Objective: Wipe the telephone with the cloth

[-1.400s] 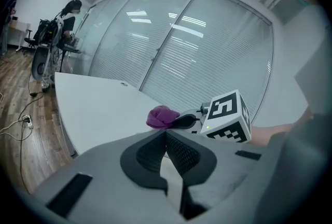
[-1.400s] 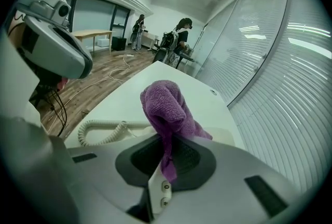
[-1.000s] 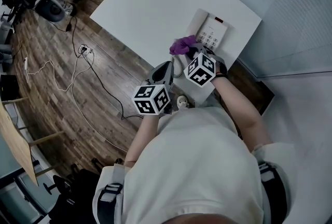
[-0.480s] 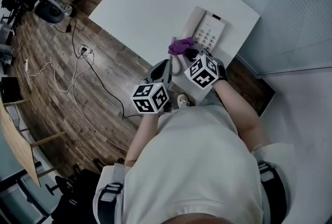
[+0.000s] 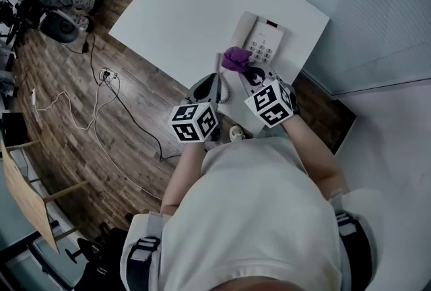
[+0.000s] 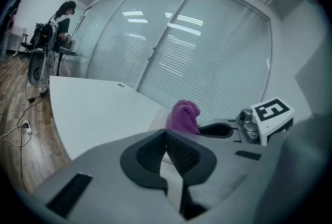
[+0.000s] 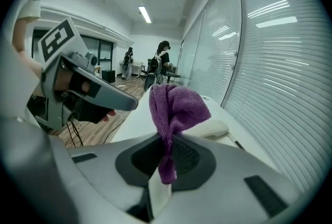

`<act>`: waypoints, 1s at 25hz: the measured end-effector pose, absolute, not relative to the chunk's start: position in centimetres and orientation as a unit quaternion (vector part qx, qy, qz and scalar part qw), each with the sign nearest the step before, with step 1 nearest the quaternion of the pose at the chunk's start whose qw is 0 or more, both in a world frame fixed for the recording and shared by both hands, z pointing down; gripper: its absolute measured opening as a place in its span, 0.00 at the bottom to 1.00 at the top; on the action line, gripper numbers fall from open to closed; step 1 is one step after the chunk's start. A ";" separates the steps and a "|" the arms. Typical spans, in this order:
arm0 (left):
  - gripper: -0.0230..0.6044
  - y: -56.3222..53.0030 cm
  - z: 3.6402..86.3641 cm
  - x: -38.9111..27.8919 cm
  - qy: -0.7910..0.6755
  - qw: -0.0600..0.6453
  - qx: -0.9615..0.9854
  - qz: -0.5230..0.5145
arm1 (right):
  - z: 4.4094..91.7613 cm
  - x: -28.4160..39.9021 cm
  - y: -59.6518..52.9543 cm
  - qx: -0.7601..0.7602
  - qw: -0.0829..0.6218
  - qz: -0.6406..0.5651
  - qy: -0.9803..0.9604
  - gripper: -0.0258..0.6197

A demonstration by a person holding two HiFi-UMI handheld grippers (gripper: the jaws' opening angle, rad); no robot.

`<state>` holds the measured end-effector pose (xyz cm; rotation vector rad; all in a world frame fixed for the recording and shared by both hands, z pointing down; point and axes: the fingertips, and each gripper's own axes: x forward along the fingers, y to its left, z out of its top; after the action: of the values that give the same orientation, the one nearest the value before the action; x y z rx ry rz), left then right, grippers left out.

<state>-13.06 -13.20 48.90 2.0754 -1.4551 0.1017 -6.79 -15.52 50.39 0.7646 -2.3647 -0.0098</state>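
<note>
- The right gripper has its jaws squeezed shut on a purple cloth. The cloth sticks up out of them in a bunch.
- The left gripper is closed tight with nothing in it. It is just beside the right gripper, over the near edge of the table.
- The white table is the biggest thing. A wood floor with wires lies to its left.
- The white telephone sits on the table's right side.
- The cloth is over the near left part of the telephone, by the buttons. I cannot tell if it touches.
</note>
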 end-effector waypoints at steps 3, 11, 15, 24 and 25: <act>0.07 -14.7 49.2 -12.7 -0.546 0.286 0.785 0.059 | 49.4 -5.5 -16.0 0.315 0.301 0.010 -0.900 0.11; 0.08 -19.3 50.4 -10.8 -0.528 0.246 0.803 0.125 | 48.6 -1.2 -17.9 0.378 0.253 0.071 -0.888 0.11; 0.32 -21.0 51.5 -9.2 -0.511 0.245 0.809 0.155 | 48.7 0.5 -18.5 0.394 0.241 0.082 -0.883 0.11; 0.45 -25.0 53.7 -6.8 -0.502 0.221 0.804 0.231 | 48.4 2.5 -20.0 0.411 0.210 0.107 -0.881 0.11; 0.45 -25.4 54.0 -6.7 -0.502 0.217 0.802 0.238 | 48.4 2.7 -20.1 0.412 0.208 0.110 -0.881 0.11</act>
<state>-6.67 -25.43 54.00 2.2217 -1.3912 0.6602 2.68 -20.12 48.45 1.1458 -2.4510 0.3050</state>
